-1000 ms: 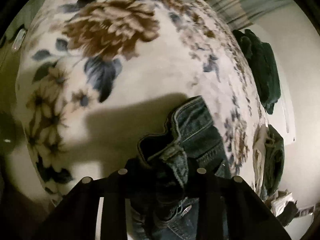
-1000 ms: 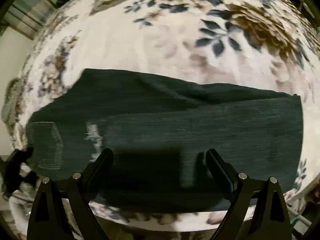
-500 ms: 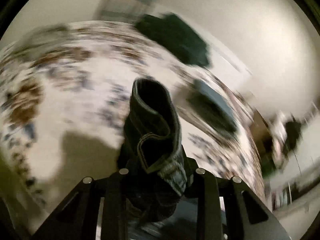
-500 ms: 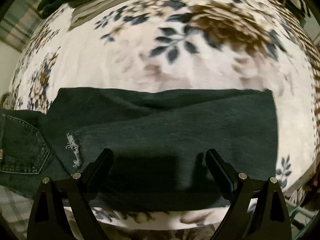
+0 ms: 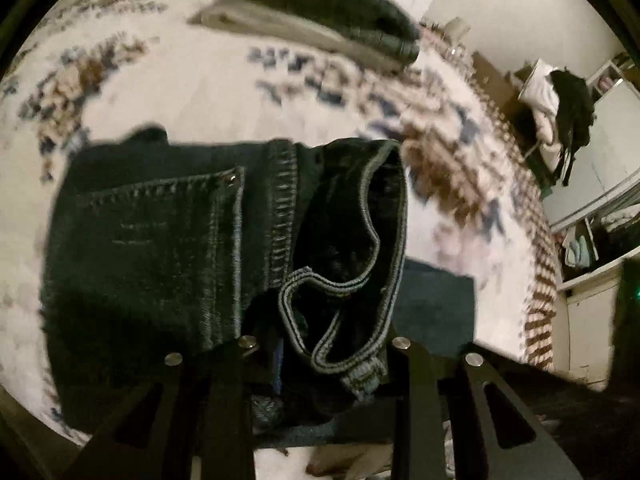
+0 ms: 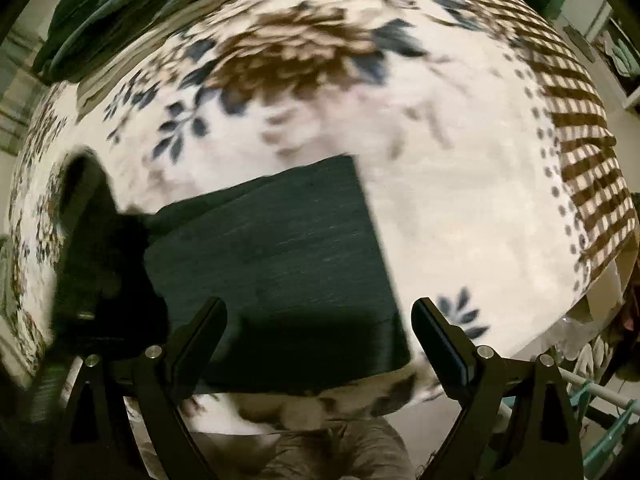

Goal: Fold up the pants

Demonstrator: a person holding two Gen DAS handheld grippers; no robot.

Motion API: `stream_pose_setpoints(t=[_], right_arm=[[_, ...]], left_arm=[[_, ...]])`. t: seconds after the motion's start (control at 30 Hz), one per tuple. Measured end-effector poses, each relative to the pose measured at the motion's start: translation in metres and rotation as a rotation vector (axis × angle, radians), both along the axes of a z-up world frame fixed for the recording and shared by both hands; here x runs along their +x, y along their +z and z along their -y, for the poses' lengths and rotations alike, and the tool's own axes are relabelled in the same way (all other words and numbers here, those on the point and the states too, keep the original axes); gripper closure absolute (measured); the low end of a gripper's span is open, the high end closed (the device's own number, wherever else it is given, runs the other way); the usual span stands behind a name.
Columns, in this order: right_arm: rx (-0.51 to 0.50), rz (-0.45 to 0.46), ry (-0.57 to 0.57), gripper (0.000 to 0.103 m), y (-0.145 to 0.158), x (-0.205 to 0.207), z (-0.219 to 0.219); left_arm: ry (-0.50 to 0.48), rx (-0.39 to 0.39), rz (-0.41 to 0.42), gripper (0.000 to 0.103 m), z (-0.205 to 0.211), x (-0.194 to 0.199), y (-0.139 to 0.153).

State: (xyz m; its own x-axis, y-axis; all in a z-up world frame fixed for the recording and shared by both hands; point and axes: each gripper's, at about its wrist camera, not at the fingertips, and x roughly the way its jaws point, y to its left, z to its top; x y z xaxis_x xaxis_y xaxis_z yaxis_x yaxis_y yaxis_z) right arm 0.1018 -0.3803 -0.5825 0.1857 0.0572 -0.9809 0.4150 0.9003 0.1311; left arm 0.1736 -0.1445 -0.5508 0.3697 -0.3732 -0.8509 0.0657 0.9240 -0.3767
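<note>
The left tongs (image 5: 324, 364) stand narrow, clamped on the waistband of the jeans (image 5: 168, 248), which bunches up between the two black fingers. From that grip the denim hangs and spreads over the bed (image 5: 192, 92): a back pocket with a rivet shows to the left of the tongs, a stitched seam runs up the middle, and the open waistband curls in a loop to the right. Beyond the loop a flat piece of the same dark cloth lies on the floral blanket, toward the bed's right edge in this view.

The right tongs (image 6: 320, 332) are wide, with nothing between the fingers. They point down over the lower end of the jeans (image 6: 272, 256), a flat dark leg that lies on the blanket near the bed's near edge; its hem cuts a straight line just left of the right finger (image 6: 438, 336). At the left of this view a dark blurred mass rises from the leg; what part of it is cloth and what is the other tool I cannot tell.

A stack of folded clothes (image 5: 328, 4) sits at the bed's far side, dark pieces on top of a pale one. The same stack (image 6: 120, 12) shows at the far left corner in the right view. A checked band (image 6: 584, 168) of the blanket runs along the bed's right edge.
</note>
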Motion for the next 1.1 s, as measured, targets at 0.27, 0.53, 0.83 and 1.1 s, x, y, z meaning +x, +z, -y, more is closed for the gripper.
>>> stream_pose_setpoints(t=[0.27,0.53,0.83,1.1], right_arm=[[0.003,0.012,0.007,0.008,0.007,0.008,0.005],[0.044,0.043,0.044,0.008,0.013,0.019,-0.007],[0.175,0.109,0.094,0.008,0.029,0.032,-0.018],[0.318,0.073,0.185,0.008,-0.006,0.070,-0.059]], left_arm=[[-0.012,0.016,-0.045,0.077,0.008,0.001,-0.004],[0.006,0.075,-0.168,0.059,0.010,0.012,0.017],[0.092,0.117,-0.164,0.026,-0.022,0.002,0.058],[0.188,0.234,-0.180,0.026,-0.069,0.004,0.045]])
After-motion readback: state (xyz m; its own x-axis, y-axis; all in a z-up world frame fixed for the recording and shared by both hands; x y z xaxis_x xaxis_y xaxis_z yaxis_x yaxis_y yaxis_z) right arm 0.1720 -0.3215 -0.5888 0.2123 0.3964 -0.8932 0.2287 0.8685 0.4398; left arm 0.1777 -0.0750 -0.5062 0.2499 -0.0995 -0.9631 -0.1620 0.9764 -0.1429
